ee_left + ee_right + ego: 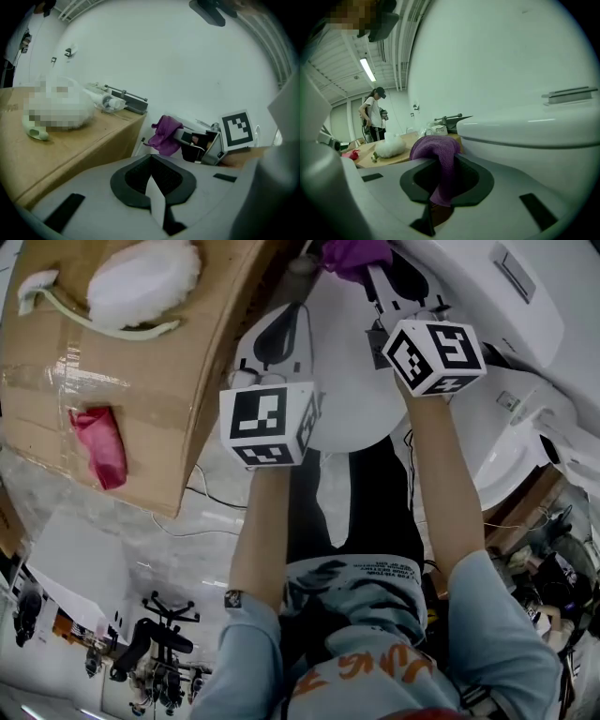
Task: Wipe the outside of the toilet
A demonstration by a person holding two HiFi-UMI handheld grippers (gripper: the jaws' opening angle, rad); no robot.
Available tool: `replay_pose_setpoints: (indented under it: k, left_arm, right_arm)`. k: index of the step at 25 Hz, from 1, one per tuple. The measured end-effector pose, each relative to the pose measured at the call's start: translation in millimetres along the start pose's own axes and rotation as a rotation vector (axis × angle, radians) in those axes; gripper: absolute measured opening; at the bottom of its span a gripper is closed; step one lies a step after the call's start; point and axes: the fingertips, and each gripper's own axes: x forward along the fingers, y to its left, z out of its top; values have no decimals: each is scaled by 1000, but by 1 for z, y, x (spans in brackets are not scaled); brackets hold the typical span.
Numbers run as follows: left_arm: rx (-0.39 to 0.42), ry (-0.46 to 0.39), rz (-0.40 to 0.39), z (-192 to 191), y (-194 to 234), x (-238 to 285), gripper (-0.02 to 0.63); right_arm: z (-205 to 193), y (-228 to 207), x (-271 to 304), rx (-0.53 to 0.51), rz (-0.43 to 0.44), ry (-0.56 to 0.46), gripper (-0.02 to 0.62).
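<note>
Right gripper (440, 187): fingers clamped on a bunched purple cloth (436, 150), a fold hanging down between them. The cloth is held up just beside the white toilet (525, 131); I cannot tell whether it touches. Left gripper (152, 183): fingers together, nothing between them, hovering close to the right one over the toilet. Wiping looks about to start or barely under way.

Risks:
- The cloth is gripped as a wad, so dragging it on the porcelain may pull it free.
- Little cloth sticks out past the fingers, so the hard tips could scrape the toilet.
- The grippers are close together and may knock each other.

A cardboard box (141, 381) sits well off to the left.
</note>
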Motion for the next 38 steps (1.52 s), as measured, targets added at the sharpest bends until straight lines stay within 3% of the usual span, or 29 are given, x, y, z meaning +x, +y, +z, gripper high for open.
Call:
replay_pose_setpoints:
  k: [10,23,38]
  left_arm:
    - [24,-27,8,6,-14,17,25]
    - [73,-4,-22,-6,-56,24,25]
    - [152,26,-161,-12,-136,49,25]
  right_arm:
    - [1,-33,-11,131,-67,-116,72]
    - [0,-67,-56,206,-113,-163,73]
    - [-5,-113,-121,304,-181,-239,74]
